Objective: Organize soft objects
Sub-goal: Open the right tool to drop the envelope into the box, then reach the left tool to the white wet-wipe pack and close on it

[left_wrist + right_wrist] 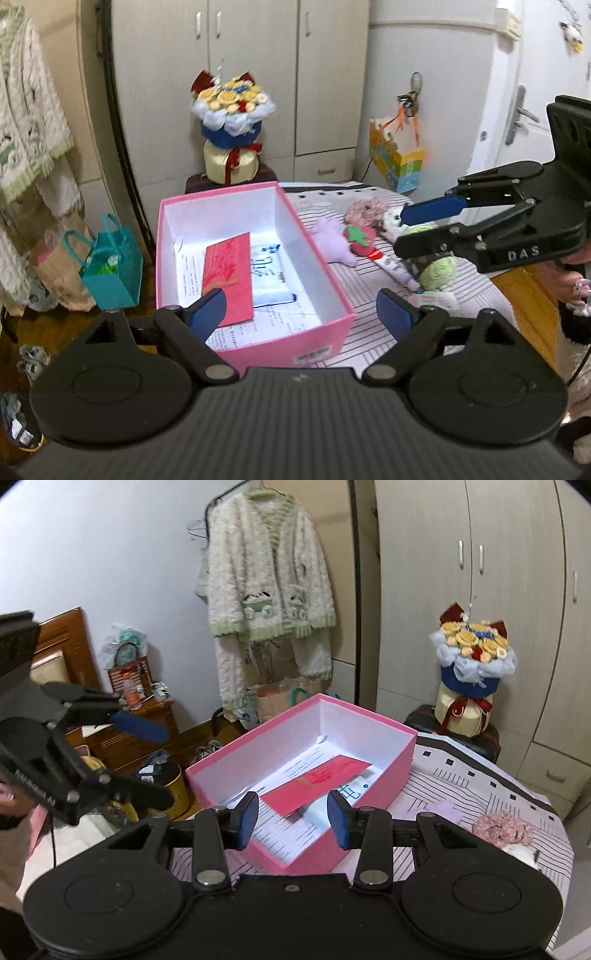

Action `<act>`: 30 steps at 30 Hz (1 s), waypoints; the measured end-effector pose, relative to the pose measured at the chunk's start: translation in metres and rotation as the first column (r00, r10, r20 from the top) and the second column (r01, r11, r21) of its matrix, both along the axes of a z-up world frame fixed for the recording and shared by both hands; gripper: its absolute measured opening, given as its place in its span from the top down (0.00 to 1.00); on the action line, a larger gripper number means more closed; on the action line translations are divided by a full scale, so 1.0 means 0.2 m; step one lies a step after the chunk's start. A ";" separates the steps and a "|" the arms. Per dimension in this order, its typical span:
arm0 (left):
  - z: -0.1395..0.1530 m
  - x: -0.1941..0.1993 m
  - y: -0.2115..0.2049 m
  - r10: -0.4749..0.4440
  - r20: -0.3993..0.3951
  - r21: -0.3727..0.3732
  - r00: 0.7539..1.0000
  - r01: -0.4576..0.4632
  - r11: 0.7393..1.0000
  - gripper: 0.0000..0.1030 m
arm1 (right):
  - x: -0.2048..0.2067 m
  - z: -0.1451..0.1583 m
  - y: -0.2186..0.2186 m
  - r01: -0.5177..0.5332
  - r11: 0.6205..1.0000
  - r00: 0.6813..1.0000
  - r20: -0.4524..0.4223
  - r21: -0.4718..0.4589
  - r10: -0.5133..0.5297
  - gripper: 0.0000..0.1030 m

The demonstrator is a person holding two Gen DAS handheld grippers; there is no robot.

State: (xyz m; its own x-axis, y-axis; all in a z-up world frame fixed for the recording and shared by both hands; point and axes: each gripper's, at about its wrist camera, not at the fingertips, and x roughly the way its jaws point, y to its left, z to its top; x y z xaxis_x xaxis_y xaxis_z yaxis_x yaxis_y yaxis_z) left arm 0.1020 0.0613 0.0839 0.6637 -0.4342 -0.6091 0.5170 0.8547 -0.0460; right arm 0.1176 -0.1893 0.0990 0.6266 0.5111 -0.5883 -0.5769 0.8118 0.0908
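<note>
Plush toys [349, 236] lie on the striped bed beside the pink box [255, 347]; both my jaws hang spread, empty.

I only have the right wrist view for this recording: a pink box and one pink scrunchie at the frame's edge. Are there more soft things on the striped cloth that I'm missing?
Observer: Yes. The left wrist view shows a purple plush and a strawberry plush lying just right of the pink box.
Operator: Anything beyond those two?
Observer: A green plush lies further right, partly hidden behind the right gripper.
Operator: Is anything hanging on that side?
Observer: A colourful paper bag hangs from a hook behind the cloth.
</note>
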 end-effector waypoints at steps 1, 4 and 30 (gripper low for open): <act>0.01 -0.03 -0.01 -0.008 0.008 0.002 1.000 0.008 1.000 0.13 | -0.04 0.01 -0.02 -0.005 1.000 1.000 0.009 0.000 0.005 0.53; 0.02 -0.12 -0.06 -0.044 0.024 0.011 0.999 0.044 0.999 0.11 | -0.16 0.02 -0.07 -0.007 1.000 0.999 0.034 0.000 0.007 0.42; -0.32 -0.12 -0.69 -0.283 -0.033 -0.031 0.959 0.282 0.959 0.05 | -0.54 -0.48 -0.64 0.275 0.952 0.960 0.080 -0.133 -0.267 0.33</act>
